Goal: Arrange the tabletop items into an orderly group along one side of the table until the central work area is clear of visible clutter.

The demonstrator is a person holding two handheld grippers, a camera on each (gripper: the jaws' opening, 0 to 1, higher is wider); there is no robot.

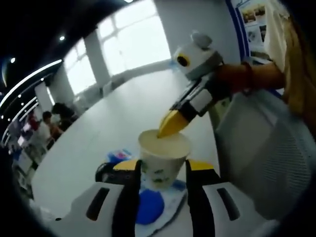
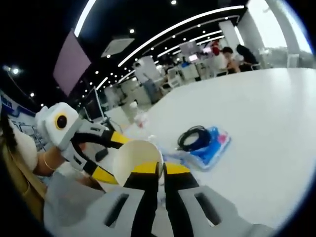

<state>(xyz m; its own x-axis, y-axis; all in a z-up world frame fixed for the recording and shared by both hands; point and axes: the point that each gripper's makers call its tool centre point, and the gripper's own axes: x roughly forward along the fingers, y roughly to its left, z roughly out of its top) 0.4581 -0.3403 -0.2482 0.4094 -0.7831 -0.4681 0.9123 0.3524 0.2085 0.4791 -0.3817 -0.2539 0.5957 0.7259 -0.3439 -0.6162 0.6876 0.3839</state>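
A white paper cup [image 1: 163, 153] with a green print is held off the white table [image 1: 123, 108], upright between the black jaws of my left gripper [image 1: 163, 167], which is shut on its sides. My right gripper [image 1: 173, 123] comes in from the right, its yellow tip pinching the cup's rim. In the right gripper view, the cup [image 2: 134, 157] lies with its mouth toward the camera. My right gripper [image 2: 161, 169] is shut on its rim, and the left gripper [image 2: 112, 158] clamps it from the left.
A blue packet [image 2: 212, 145] with a coiled black cable [image 2: 193, 136] on it lies on the table just beyond the cup. A white mesh chair [image 1: 266, 153] stands at the table's edge. People sit at desks [image 2: 232, 54] far across the room.
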